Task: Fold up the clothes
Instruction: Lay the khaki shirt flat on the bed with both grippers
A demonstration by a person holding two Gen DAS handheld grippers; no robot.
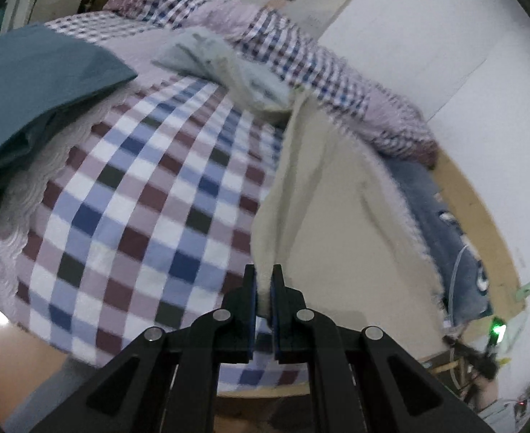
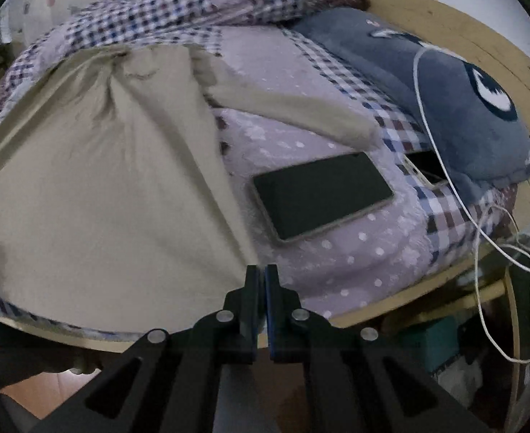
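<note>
A beige garment (image 1: 319, 187) hangs stretched between my two grippers above the bed. In the left wrist view its gathered edge runs down into my left gripper (image 1: 263, 278), which is shut on it. In the right wrist view the beige garment (image 2: 102, 180) spreads wide across the left half, with a sleeve (image 2: 283, 108) lying out to the right. Its lower corner ends at my right gripper (image 2: 261, 276), whose jaws are pressed together on that corner. The far end of the garment rests near the rolled duvet.
A checked bedsheet (image 1: 149, 198) covers the bed. On it lie a folded teal garment (image 1: 37, 83) and a crumpled pale-blue garment (image 1: 221, 61). A dark tablet (image 2: 322, 195), a phone (image 2: 423, 173) with a white cable (image 2: 481, 234), and a blue pillow (image 2: 445, 108) sit beside the wooden bed frame (image 2: 445, 29).
</note>
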